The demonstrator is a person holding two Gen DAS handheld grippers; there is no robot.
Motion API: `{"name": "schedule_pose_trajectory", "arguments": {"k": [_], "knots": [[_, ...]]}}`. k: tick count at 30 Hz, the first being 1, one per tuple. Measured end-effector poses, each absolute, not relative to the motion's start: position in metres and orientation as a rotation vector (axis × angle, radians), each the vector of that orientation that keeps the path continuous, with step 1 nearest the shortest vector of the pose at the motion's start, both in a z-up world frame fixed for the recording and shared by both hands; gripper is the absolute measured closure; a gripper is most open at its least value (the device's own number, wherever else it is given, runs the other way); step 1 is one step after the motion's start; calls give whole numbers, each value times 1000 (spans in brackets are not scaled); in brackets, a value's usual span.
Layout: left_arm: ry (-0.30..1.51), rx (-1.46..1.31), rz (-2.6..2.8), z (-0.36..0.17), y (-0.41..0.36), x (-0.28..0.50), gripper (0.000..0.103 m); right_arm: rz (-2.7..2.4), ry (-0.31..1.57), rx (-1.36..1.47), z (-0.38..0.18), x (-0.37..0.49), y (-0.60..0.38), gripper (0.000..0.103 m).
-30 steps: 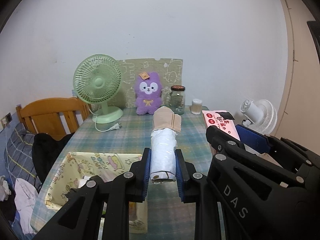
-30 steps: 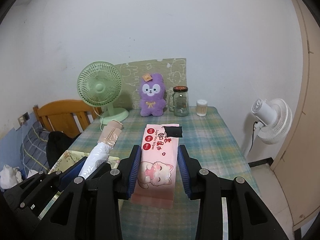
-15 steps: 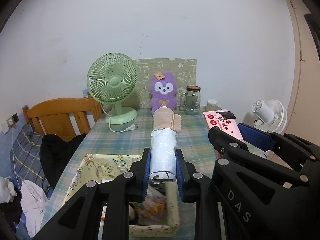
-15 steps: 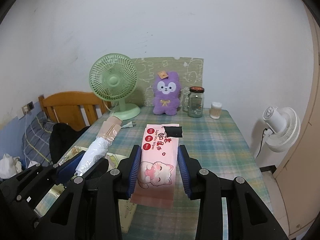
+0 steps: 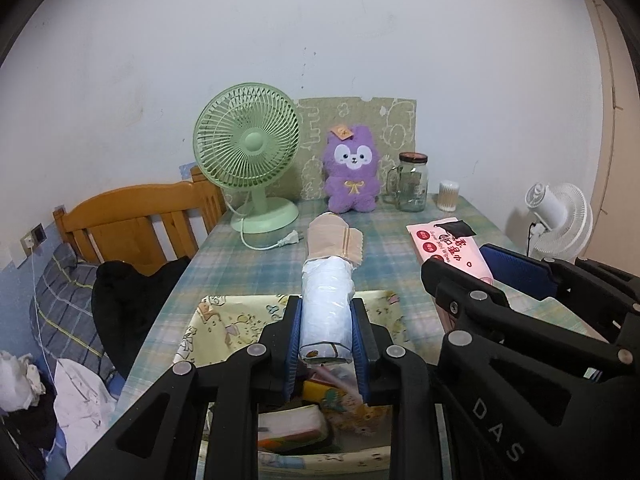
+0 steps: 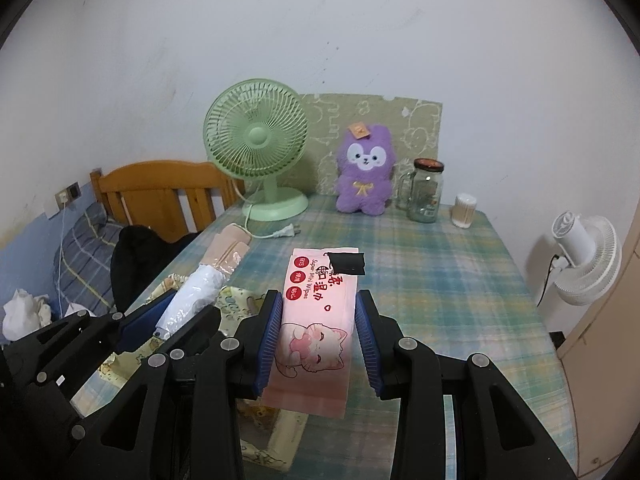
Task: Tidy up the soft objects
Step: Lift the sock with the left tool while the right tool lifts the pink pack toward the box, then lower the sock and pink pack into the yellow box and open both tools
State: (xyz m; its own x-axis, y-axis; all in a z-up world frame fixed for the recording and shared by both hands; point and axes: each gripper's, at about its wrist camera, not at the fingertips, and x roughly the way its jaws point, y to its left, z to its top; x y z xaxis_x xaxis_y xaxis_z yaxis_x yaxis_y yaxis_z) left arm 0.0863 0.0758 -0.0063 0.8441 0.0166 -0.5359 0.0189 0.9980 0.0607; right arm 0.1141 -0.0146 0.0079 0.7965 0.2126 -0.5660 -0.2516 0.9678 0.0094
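My left gripper (image 5: 326, 320) is shut on a rolled white and beige bundle (image 5: 330, 276) wrapped in plastic, which sticks out forward over the far rim of a yellow cartoon-print fabric box (image 5: 224, 320). The box holds several small soft packs (image 5: 292, 428). My right gripper (image 6: 318, 328) is shut on a pink wet-wipes pack (image 6: 320, 320) with a cat drawing, held just right of the box (image 6: 240, 300). The same bundle (image 6: 204, 292) and the left gripper (image 6: 168, 320) show at the left of the right wrist view. A purple plush toy (image 5: 352, 176) sits at the table's far edge.
On the checked tablecloth (image 6: 440, 280) stand a green desk fan (image 5: 248, 160) with its loose plug (image 5: 290, 238), a glass jar (image 5: 412, 182) and a cotton-swab tub (image 5: 448, 196). A wooden bed frame (image 5: 132, 224) and clothes lie left; a white fan (image 6: 580, 256) stands right.
Both grippers have moved back and slightly down with their loads. The fabric box, earlier at the lower left, now lies directly under the left gripper, its inside showing.
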Motion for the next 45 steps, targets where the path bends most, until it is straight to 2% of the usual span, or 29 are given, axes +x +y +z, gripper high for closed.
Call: {"name": "schedule_pose_trajectory", "arguments": {"k": [21,24,27,31,33,37,42,45], "knots": [[672,50,113,-46,122,97,78,328,704,-112,-32,128,37,63],[686,48,125,-50,128,98,69,339,719,-117,-37,130,42,63],[699,45,130,-52,132,97,64,350,729,-120,-41,132,47,63],[710,42,126,-53,133,99,62,355,732,-119,-44,135,49,63],[714,32,122,-53,135,101,52,356,733,-120,-46,138,51,63],[709,29,121,-52,136,105,47,362,728,-119,-46,143,53,63],[696,56,95,-51,130,106,32,373,718,-136,-48,153,56,62],[701,56,82,-52,129,109,30,377,729,-122,-50,157,55,62]]}}
